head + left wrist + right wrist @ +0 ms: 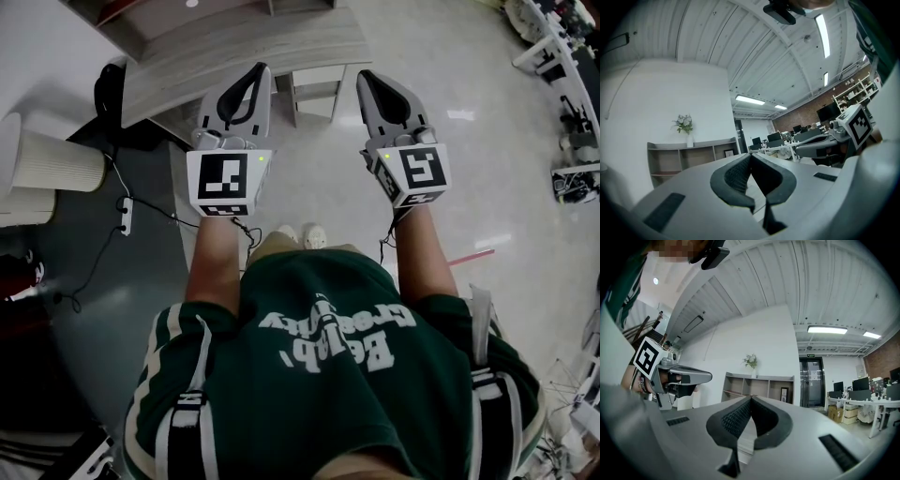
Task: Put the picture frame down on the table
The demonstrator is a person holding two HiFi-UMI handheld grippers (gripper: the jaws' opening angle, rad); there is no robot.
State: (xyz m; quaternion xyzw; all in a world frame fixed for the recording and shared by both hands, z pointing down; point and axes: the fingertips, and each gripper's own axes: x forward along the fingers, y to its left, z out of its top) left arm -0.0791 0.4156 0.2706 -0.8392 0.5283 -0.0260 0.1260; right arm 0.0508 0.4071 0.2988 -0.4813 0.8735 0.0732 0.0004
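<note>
My left gripper (261, 68) and right gripper (362, 76) have their jaws together on nothing, and the picture frame (729, 153) stands in a shelf (670, 146) cubby well ahead, so for any grab I'd open wide and approach squarely.

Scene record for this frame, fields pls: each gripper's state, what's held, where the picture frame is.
left gripper: jaws together, nothing between them
right gripper: jaws together, nothing between them
picture frame: small and dark, standing in the right-end compartment of the shelf unit, not held
shelf unit: against the white wall, ahead of both grippers
vase of flowers: on top of the shelf unit
task status: frame not yet picked up
</note>
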